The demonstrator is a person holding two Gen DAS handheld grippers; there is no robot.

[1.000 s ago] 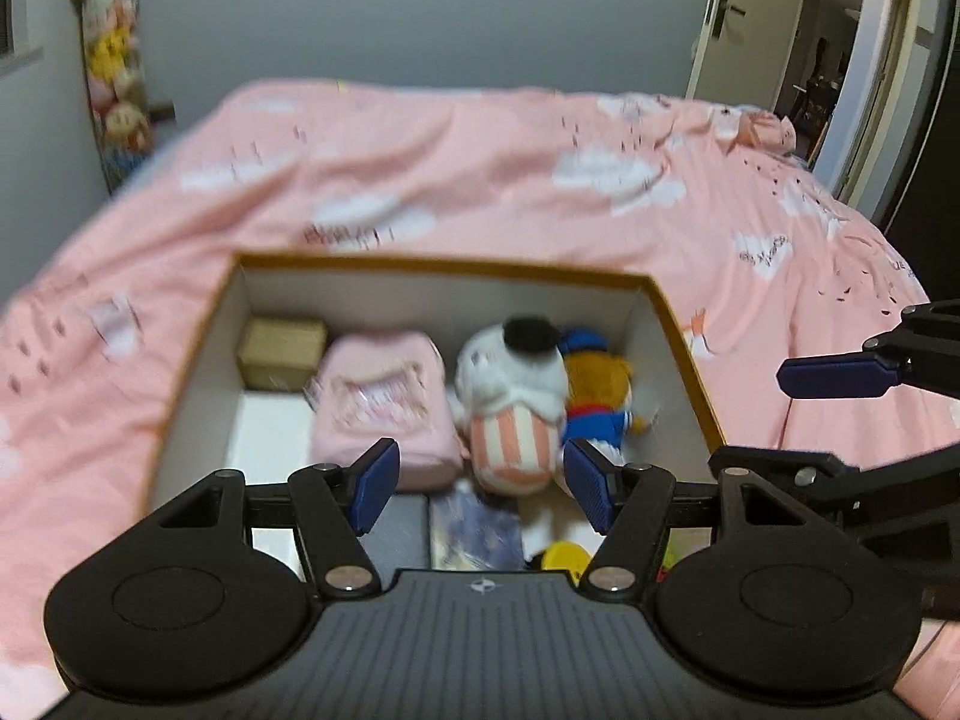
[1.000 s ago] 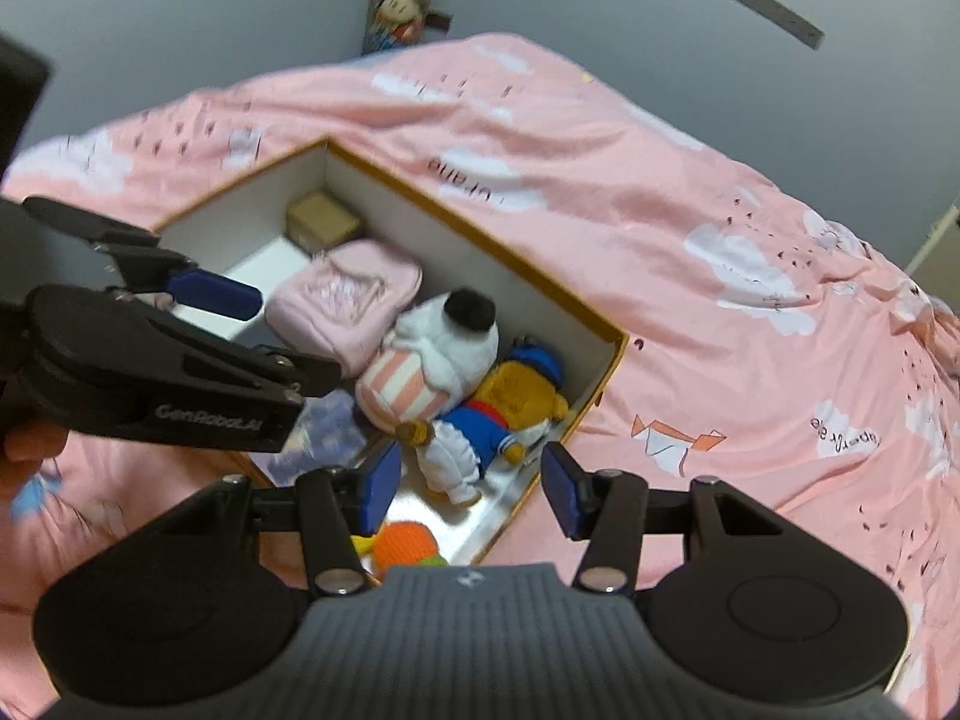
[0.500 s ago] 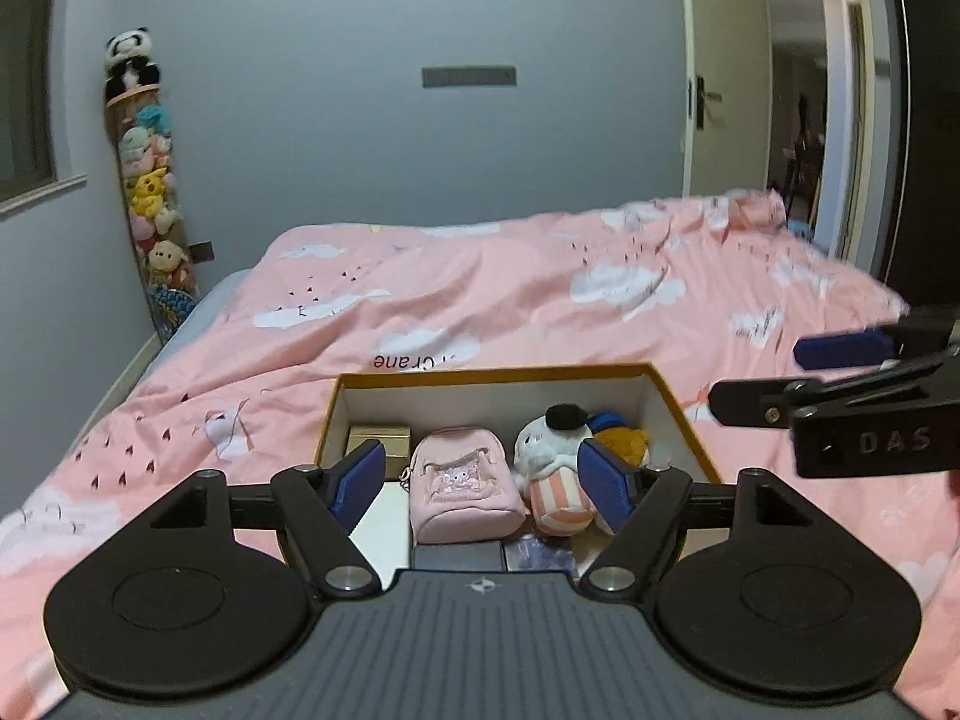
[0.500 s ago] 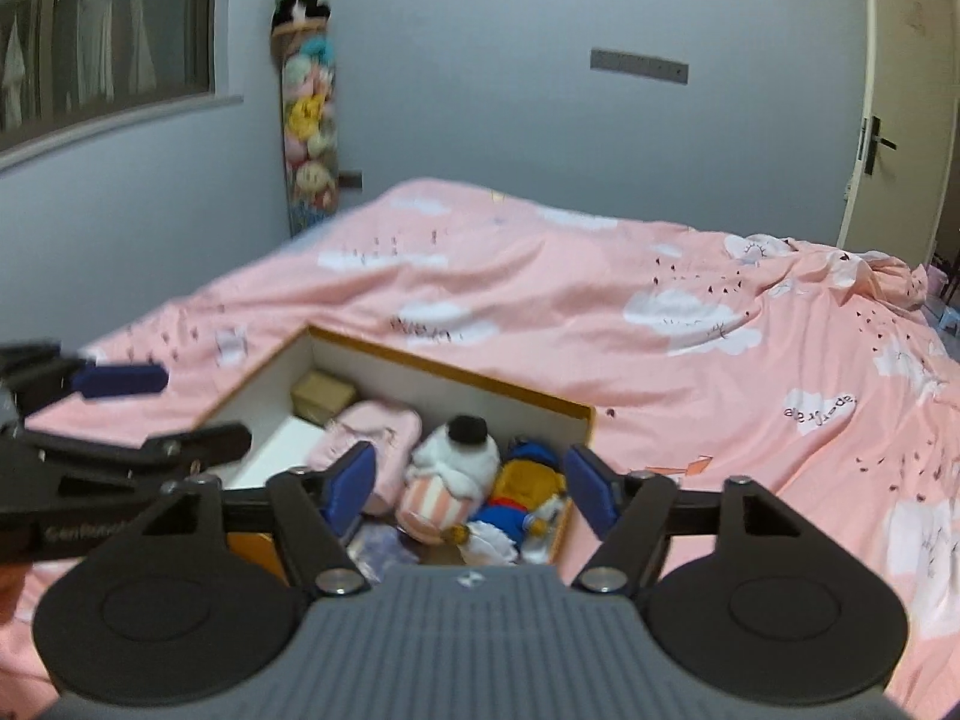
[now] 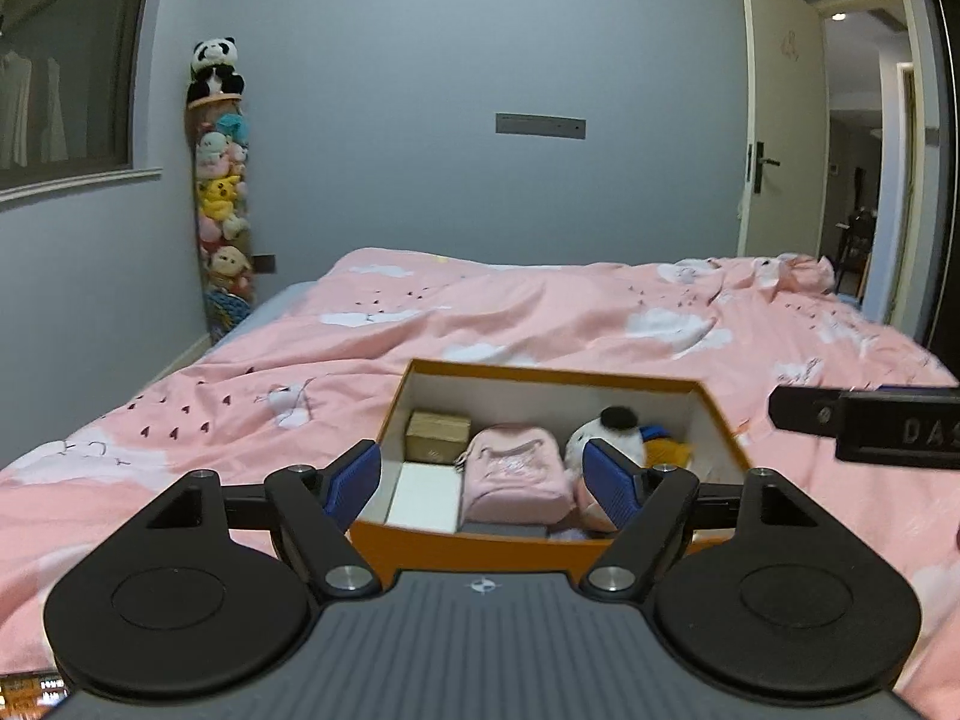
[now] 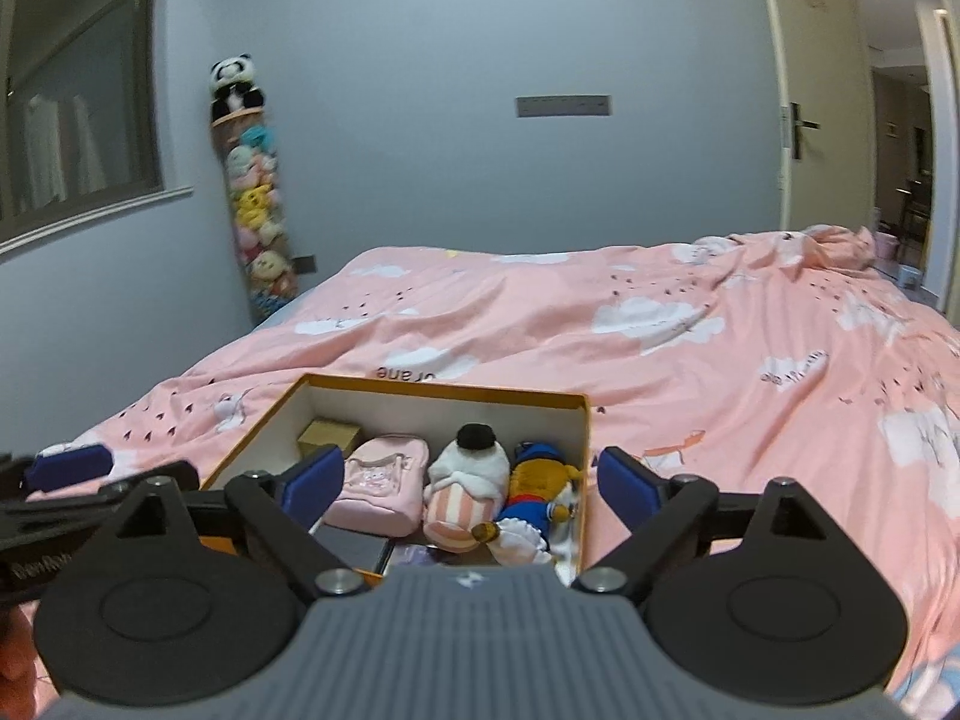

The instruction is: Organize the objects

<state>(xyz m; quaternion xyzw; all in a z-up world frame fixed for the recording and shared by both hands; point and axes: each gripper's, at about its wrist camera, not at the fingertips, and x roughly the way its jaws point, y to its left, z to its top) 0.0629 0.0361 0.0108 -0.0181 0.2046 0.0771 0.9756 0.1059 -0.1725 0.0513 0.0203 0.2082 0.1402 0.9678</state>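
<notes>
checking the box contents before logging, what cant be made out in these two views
- Near end of the box: hidden behind each gripper's own body in both views.
- Dark flat item and purplish item under the toys: cut off in the right wrist view.
- Duck toy: mostly behind the white plush in the left wrist view.

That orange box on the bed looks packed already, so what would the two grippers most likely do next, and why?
Probably just draw back. The orange box already holds the pink backpack, the striped plush and the duck plush. Both the left gripper and the right gripper, which have just been opening, stand wide with nothing gripped between the fingers.
</notes>
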